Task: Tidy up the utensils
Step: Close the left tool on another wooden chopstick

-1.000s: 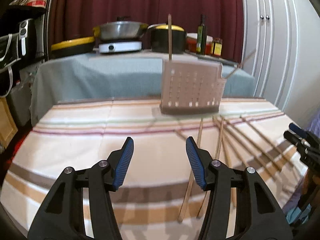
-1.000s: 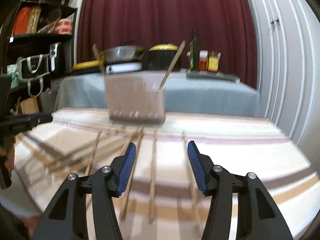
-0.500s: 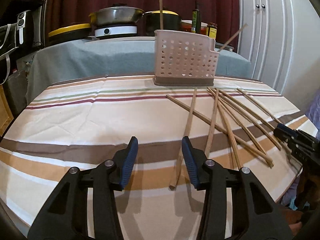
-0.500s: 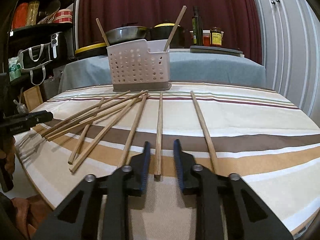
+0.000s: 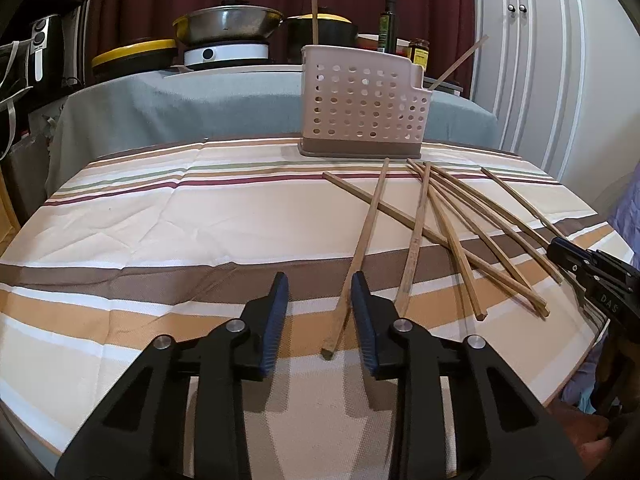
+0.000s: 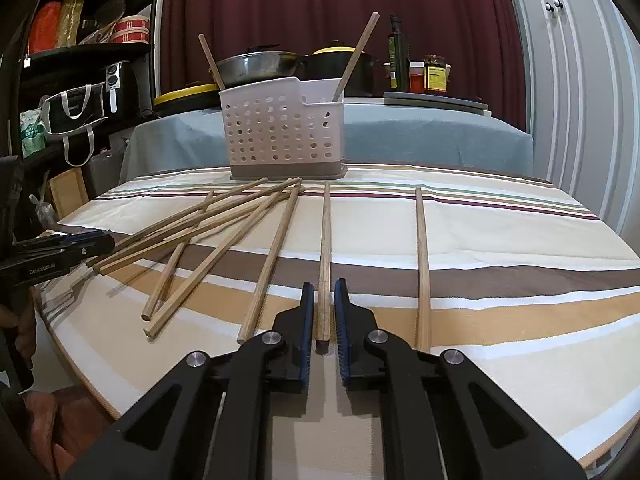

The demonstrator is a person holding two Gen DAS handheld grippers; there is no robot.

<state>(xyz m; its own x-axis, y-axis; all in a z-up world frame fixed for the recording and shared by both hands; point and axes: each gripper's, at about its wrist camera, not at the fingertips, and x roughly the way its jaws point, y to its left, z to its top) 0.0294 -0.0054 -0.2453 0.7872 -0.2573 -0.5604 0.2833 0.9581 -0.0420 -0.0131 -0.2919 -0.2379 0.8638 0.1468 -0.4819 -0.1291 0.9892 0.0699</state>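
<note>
On the striped cloth, right claw nearly closed around a chopstick, contact unclear; left claw half open, empty

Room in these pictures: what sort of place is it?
Probably a home kitchen or dining corner: a wok on a portable cooker, an oil bottle, and chopsticks beside a utensil caddy.

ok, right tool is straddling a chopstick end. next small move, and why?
Probably close the right tool on the chopstick, then lift. The stick's near end lies between the pads with a slight gap each side, flat on the tablecloth. The holder behind already has two sticks standing in it.
</note>
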